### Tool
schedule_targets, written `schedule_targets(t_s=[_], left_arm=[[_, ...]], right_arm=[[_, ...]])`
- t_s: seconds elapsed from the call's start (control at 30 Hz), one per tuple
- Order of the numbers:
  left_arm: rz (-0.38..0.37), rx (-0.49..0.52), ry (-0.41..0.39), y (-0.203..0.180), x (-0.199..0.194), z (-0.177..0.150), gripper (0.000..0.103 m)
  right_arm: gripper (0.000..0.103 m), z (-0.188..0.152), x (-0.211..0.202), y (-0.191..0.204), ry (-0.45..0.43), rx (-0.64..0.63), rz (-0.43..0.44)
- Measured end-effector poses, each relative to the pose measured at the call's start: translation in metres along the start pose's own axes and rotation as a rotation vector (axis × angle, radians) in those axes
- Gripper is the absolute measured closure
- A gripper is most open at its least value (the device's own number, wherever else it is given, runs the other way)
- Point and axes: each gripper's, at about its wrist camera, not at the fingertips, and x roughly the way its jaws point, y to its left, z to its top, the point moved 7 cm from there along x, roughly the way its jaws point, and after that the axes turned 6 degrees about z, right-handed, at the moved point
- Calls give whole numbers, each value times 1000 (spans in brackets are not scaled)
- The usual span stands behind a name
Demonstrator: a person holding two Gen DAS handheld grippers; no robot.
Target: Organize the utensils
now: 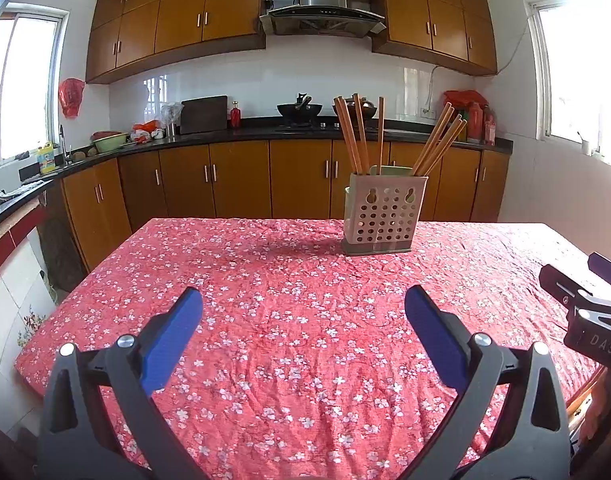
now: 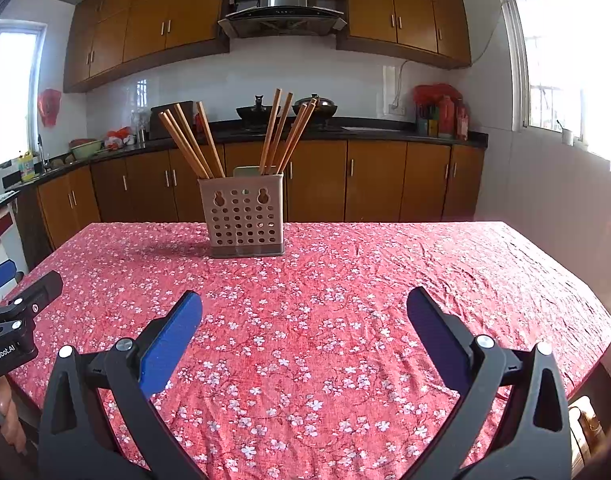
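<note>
Hovering near the holder (image 1: 383,216), your left tongs (image 1: 303,320) and right tongs (image 2: 304,322) gape wide, empty; its chopsticks (image 2: 193,140) already stand upright.

Worktop (image 1: 265,320) is covered in red floral cloth, matt and creased throughout. Utensil holder (image 1: 383,214) near its far edge is beige perforated plastic, matt, on a darker grey plastic base. Chopsticks (image 1: 349,136) in it are wood, smooth, light brown. Left gripper (image 1: 303,320) and right gripper (image 2: 304,322) are black matt plastic with bright metal screws; the fingers (image 2: 171,344) carry blue, finely ribbed pads.
</note>
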Motion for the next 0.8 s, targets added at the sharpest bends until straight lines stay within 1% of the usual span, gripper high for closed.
schedule_targets(t_s=[0.8], left_arm=[[-7, 0, -7, -3, -2, 2, 4]], right_arm=[[2, 0, -1, -3, 1, 13, 2]])
